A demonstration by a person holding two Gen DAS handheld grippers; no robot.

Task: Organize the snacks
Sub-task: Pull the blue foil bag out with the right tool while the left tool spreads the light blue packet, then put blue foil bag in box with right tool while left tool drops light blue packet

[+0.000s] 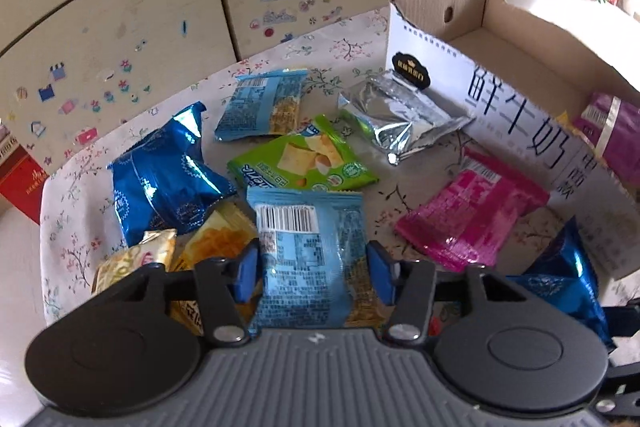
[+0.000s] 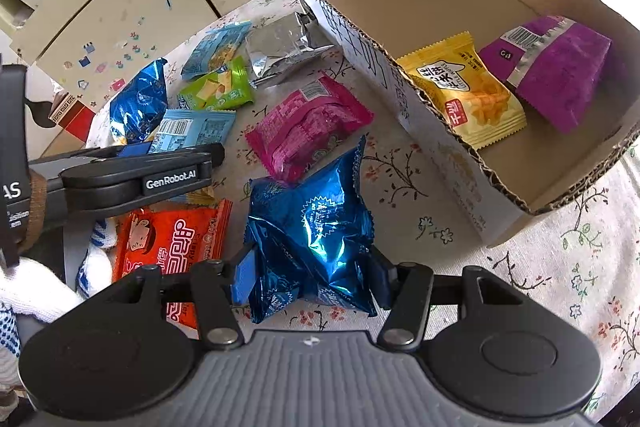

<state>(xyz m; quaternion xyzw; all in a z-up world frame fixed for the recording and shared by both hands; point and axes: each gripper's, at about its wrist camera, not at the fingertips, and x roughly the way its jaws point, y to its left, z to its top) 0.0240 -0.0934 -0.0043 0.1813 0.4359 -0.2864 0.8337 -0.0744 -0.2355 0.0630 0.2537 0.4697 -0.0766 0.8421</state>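
Low in the right wrist frame, our right tool clamps the dark blue packet; the left tool brackets the light blue packet, contact unclear. We'd lift each clear, then release over the cardboard box, upper right.

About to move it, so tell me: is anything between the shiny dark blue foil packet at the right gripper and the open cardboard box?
Nothing visible: bare floral tablecloth separates the shiny dark blue foil packet from the open cardboard box's near wall, which it must clear.
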